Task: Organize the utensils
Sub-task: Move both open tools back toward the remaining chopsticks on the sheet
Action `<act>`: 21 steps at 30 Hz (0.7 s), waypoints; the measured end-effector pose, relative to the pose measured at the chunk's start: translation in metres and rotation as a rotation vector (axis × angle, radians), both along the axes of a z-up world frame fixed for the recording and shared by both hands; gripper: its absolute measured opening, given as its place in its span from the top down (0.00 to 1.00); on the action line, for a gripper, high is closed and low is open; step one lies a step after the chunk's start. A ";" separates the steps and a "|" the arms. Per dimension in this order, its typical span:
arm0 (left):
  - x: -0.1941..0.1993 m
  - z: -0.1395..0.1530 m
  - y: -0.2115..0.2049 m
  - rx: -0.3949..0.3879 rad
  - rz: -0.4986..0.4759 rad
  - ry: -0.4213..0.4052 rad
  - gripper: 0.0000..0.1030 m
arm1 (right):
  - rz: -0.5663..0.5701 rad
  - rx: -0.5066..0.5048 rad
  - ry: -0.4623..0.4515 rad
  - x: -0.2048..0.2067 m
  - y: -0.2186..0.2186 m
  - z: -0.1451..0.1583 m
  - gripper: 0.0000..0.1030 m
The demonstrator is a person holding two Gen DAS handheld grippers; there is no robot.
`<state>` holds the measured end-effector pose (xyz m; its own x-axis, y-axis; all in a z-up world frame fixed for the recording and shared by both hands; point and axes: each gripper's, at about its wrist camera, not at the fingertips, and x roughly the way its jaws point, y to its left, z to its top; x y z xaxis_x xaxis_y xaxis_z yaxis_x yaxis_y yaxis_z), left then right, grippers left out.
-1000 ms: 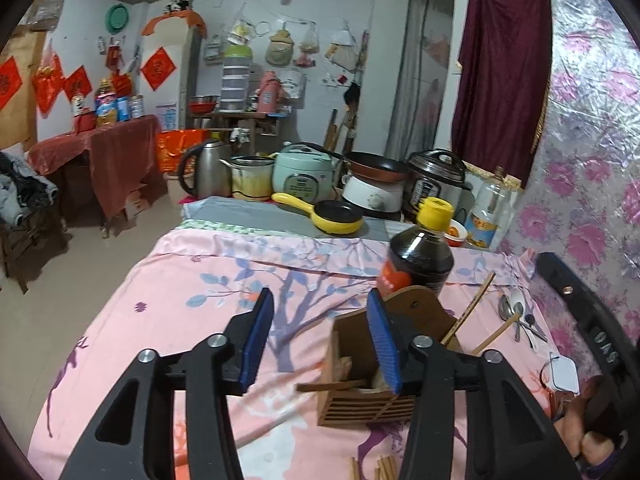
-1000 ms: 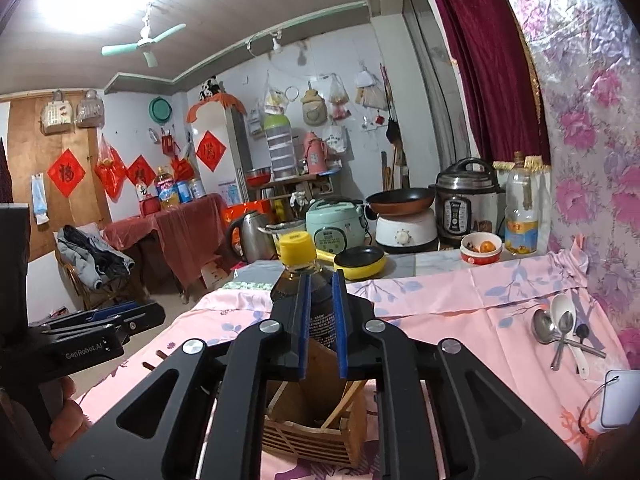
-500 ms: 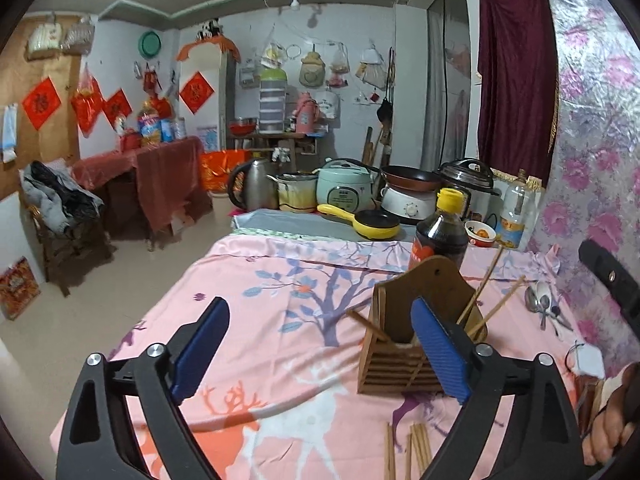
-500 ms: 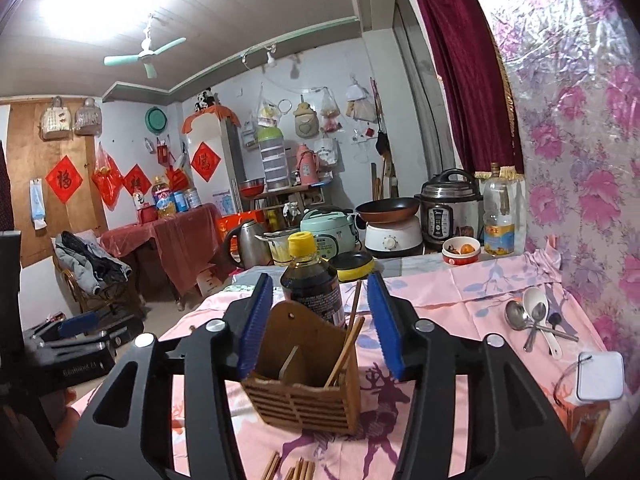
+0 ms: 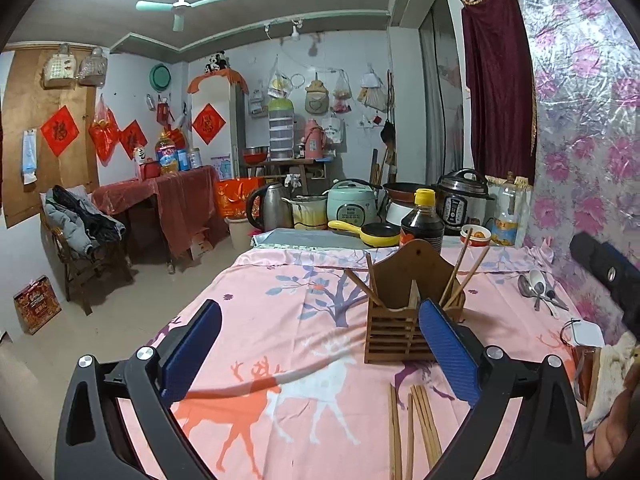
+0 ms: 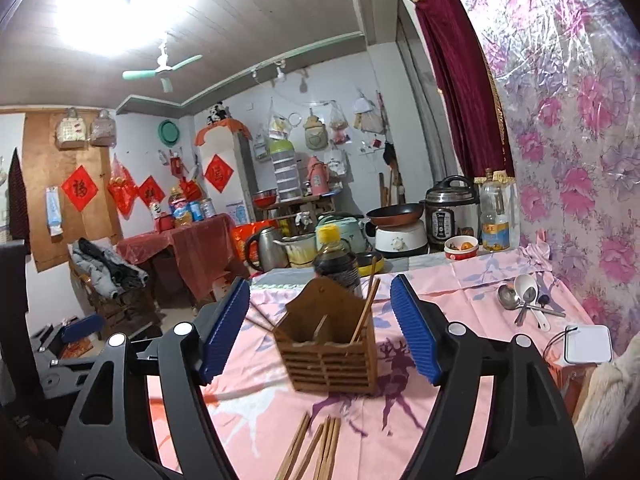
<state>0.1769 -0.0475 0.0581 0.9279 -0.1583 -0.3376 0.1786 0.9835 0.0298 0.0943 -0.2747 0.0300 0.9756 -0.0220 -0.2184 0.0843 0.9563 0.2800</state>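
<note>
The pink deer-print tablecloth (image 6: pixel 460 280) filled the foreground. Your wooden holder (image 6: pixel 328 344) stood at twelve o'clock, a few chopsticks (image 6: pixel 366 306) already inside. Loose chopsticks (image 6: pixel 316 448) remained at six, spoons (image 6: pixel 524 296) at two. Your left gripper (image 5: pixel 318 356) and right gripper (image 6: pixel 320 328) had just been opening, both empty.

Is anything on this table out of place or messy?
Yes: several loose chopsticks lie flat on the pink tablecloth in front of the wooden utensil holder, and the few inside it lean apart at angles.
</note>
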 end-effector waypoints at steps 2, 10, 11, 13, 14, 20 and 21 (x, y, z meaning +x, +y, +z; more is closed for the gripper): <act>-0.014 0.000 0.003 -0.010 0.002 -0.006 0.06 | 0.004 -0.013 -0.008 -0.014 0.005 0.000 0.30; -0.066 0.002 0.009 0.005 0.005 -0.062 0.06 | 0.006 0.000 -0.060 -0.070 0.014 0.004 0.24; -0.074 0.003 0.009 0.004 0.005 -0.070 0.06 | 0.004 0.002 -0.066 -0.076 0.015 0.005 0.23; -0.086 0.004 0.012 -0.001 0.004 -0.080 0.06 | -0.002 0.006 -0.081 -0.088 0.016 0.008 0.17; -0.095 0.004 0.013 -0.001 0.008 -0.086 0.06 | -0.005 0.006 -0.085 -0.095 0.017 0.009 0.15; -0.123 -0.008 0.036 -0.012 0.064 -0.053 0.06 | -0.024 0.003 -0.083 -0.133 0.023 0.007 0.07; -0.125 -0.014 0.042 -0.023 0.078 -0.031 0.06 | -0.024 0.005 -0.077 -0.137 0.023 0.005 0.07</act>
